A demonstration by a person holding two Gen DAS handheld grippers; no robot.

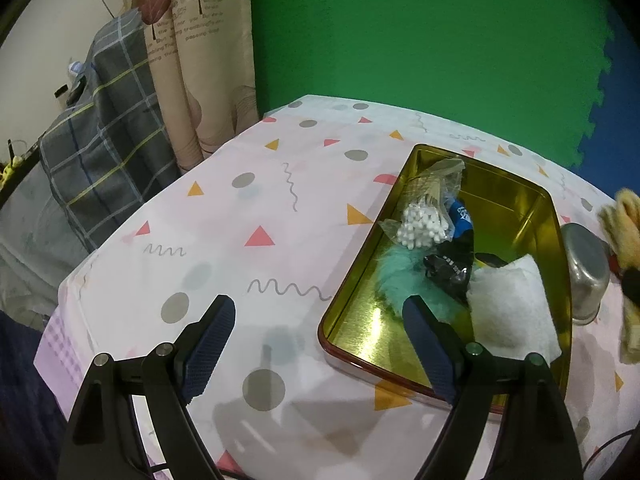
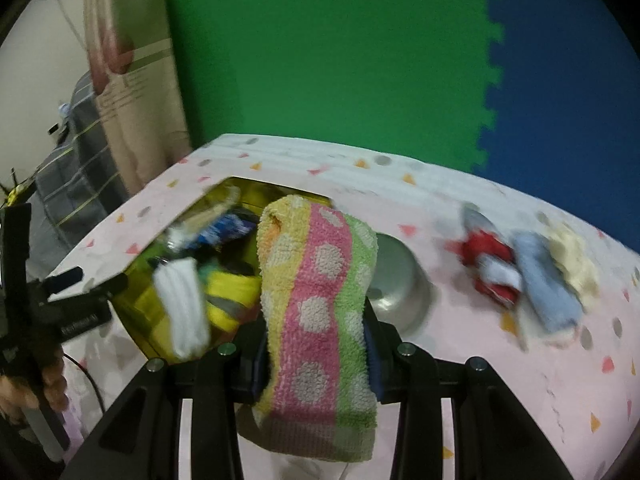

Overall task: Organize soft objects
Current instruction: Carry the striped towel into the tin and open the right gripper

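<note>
Closest to me on the right cam, the right gripper (image 2: pixel 318 364) is clamping a striped towel (image 2: pixel 320 300), jaws about half closed on it, yellow, pink and green bands with pale dots. The towel is sticking up between the fingers and flopping over in front of the lens, blocking a good chunk of the tin (image 2: pixel 140 296) behind it.

On the left cam, the left gripper (image 1: pixel 320 320) is hanging wide open with nothing in it, one finger over the tablecloth (image 1: pixel 240 220) and the other over the tin's near corner (image 1: pixel 344 336). A hand (image 2: pixel 48 380) is showing at the left edge of the right cam, holding that gripper.

Inside the gold tin I'm seeing a white pad (image 1: pixel 512 304) nearest, then a teal fluffy thing (image 1: pixel 404 280), a black wrapper (image 1: pixel 448 268), something blue (image 1: pixel 464 220) and a bag of cotton swabs (image 1: pixel 424 224) toward the far end.

Just right of the tin a metal bowl (image 1: pixel 584 276) is sitting on the cloth. Further right, well apart from the tin, a little pile is waiting: a red and white piece (image 2: pixel 492 272), a blue cloth (image 2: pixel 548 296) and a cream one (image 2: pixel 572 260), all pretty blurry.

Behind the table, green (image 1: pixel 400 32) and blue (image 2: pixel 560 100) foam mats are covering the wall.
</note>
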